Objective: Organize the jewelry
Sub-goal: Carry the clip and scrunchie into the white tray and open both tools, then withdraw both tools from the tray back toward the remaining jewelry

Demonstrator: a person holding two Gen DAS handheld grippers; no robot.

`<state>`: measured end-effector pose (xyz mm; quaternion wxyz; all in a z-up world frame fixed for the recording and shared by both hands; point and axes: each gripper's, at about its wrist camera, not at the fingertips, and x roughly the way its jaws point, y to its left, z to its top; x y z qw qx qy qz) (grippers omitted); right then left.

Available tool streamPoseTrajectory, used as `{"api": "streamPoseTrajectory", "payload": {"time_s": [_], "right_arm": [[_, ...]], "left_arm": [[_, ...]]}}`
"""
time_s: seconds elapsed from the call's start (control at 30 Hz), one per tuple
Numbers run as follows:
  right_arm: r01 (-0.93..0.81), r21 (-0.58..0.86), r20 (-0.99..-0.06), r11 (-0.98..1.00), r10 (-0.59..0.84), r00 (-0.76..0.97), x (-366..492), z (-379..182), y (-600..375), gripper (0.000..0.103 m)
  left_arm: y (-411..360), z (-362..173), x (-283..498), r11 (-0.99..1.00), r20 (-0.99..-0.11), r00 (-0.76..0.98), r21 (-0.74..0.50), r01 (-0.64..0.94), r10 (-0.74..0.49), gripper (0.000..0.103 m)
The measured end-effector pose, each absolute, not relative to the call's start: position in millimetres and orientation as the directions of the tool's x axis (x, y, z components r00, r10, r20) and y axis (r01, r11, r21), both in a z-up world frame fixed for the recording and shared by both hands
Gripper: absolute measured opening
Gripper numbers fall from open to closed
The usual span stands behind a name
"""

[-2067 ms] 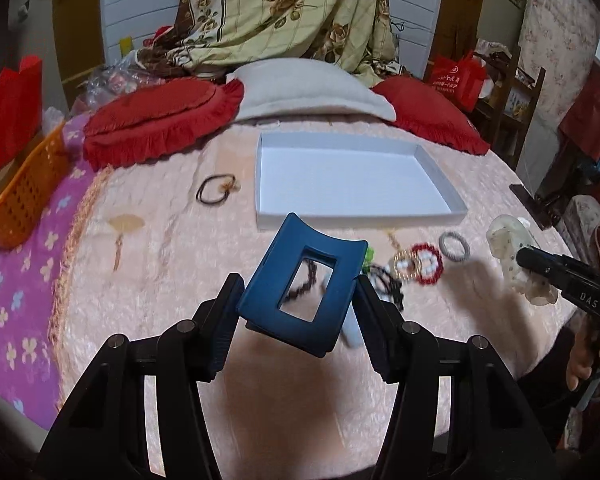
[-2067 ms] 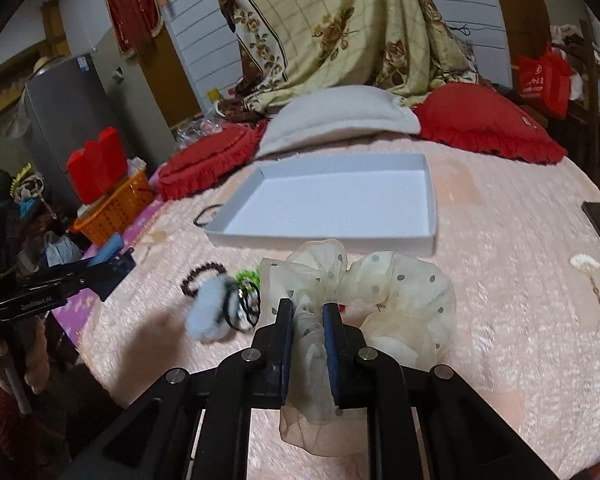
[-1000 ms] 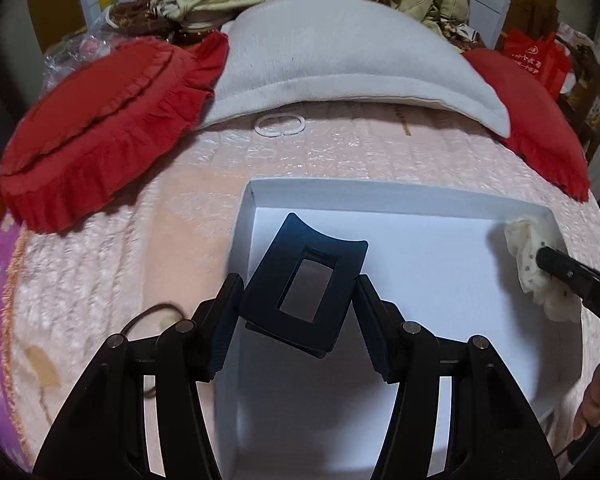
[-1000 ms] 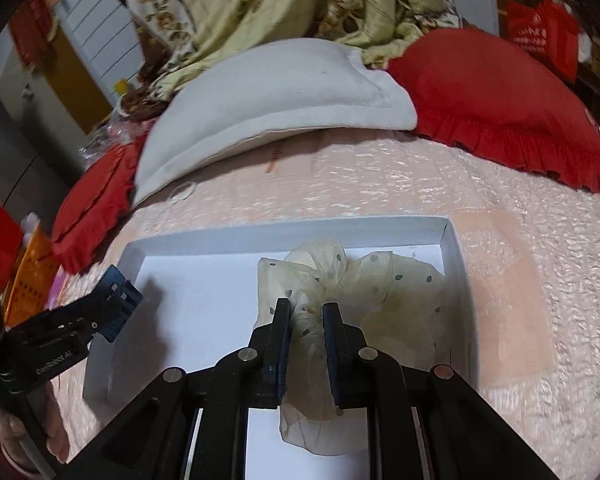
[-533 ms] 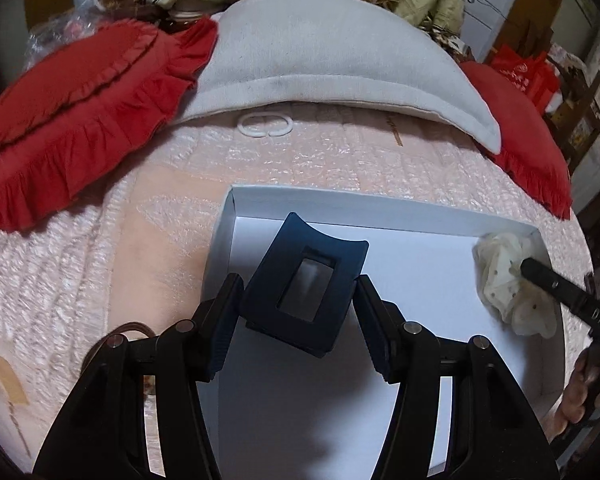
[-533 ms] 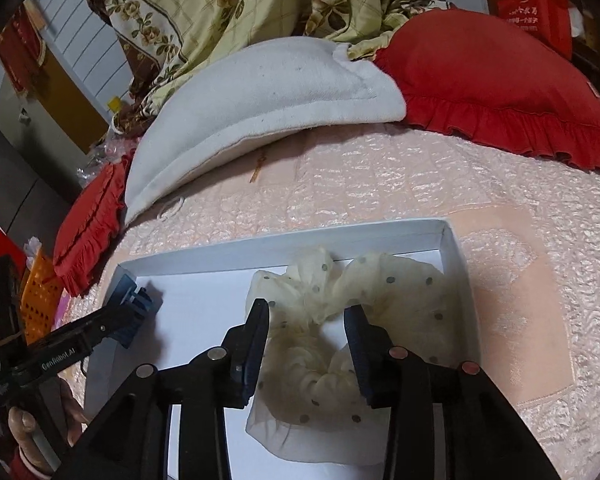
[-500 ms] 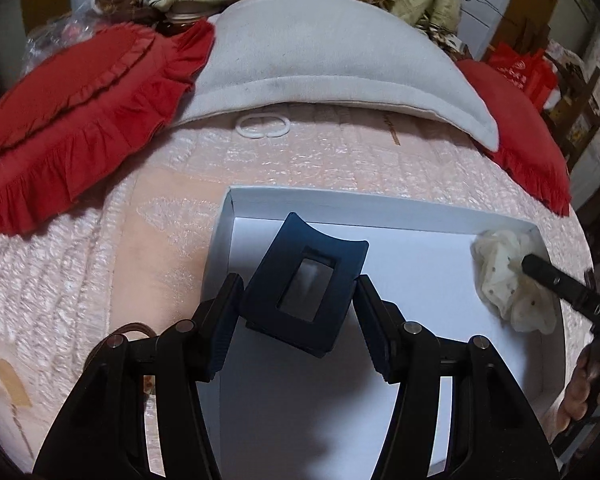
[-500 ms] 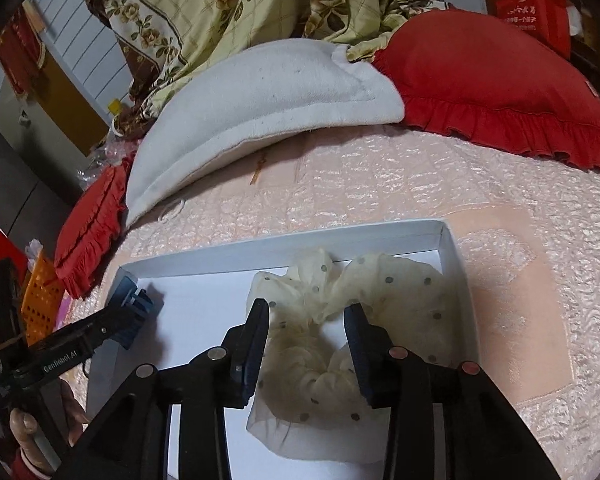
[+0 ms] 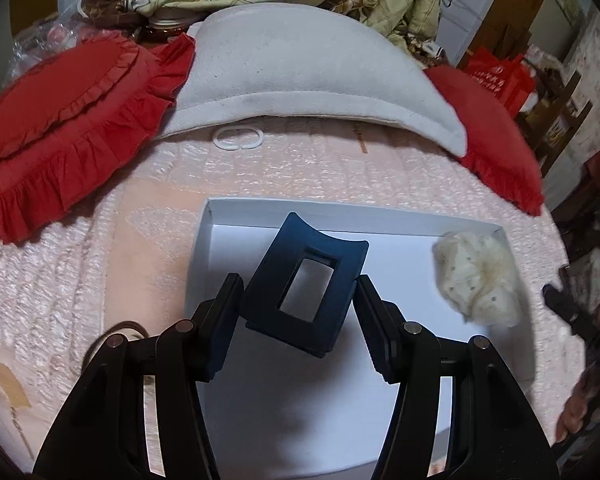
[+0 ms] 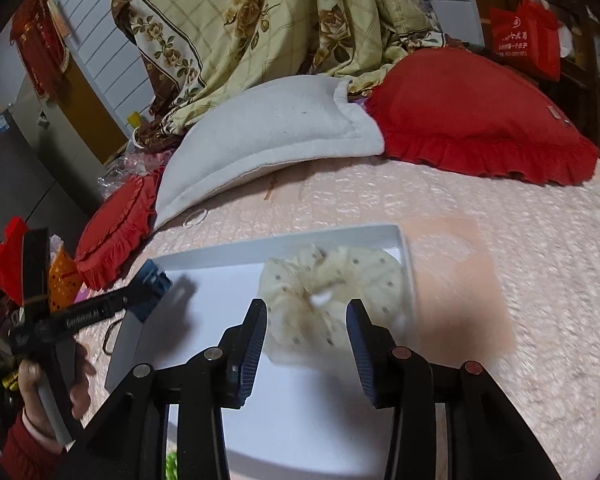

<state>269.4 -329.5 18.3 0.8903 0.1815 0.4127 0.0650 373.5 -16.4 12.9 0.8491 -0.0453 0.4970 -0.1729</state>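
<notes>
My left gripper point(image 9: 298, 308) is shut on a dark blue rectangular hair claw clip point(image 9: 304, 284) and holds it above the left part of the shallow white tray point(image 9: 340, 210). A cream dotted scrunchie point(image 9: 480, 280) lies in the tray's far right corner; it also shows in the right wrist view point(image 10: 336, 284). My right gripper point(image 10: 306, 320) is open and empty, just behind the scrunchie, over the tray point(image 10: 404, 248). The left gripper with the clip point(image 10: 150, 288) shows at the left of the right wrist view.
The tray sits on a pink quilted bed cover point(image 9: 300, 168). A white pillow point(image 9: 300, 68) and red frilled cushions point(image 9: 60, 100) lie behind it. A white ring point(image 9: 238, 138) lies near the pillow. A dark hair tie point(image 9: 116, 330) lies left of the tray.
My right gripper has opened wider, let go of the scrunchie and drawn back from it; the scrunchie now lies in the tray. My left gripper still holds the clip over the tray.
</notes>
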Motion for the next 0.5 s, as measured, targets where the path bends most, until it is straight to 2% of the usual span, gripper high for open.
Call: {"api": "streamPoseTrajectory", "payload": {"time_s": [0.23, 0.3, 0.33, 0.37, 0.5], "right_arm": [[0.016, 0.408, -0.703, 0.913, 0.303, 0.643, 252, 11, -327, 0.040], [-0.006, 0.418, -0.698, 0.908, 0.325, 0.637, 252, 11, -318, 0.040], [-0.016, 0.420, -0.697, 0.907, 0.334, 0.635, 253, 11, -313, 0.040], [-0.030, 0.423, -0.694, 0.906, 0.345, 0.632, 253, 11, -307, 0.040], [-0.080, 0.418, -0.689, 0.905, 0.374, 0.621, 253, 11, -287, 0.040]], "left_arm": [[0, 16, 370, 0.854, -0.755, 0.402, -0.479, 0.202, -0.518, 0.056], [1, 20, 369, 0.850, -0.747, 0.406, -0.479, 0.218, -0.526, 0.060], [1, 24, 368, 0.852, -0.744, 0.416, -0.473, 0.222, -0.522, 0.066], [3, 27, 366, 0.854, -0.741, 0.426, -0.470, 0.224, -0.519, 0.067], [4, 42, 360, 0.862, -0.728, 0.463, -0.436, 0.257, -0.506, 0.067]]}}
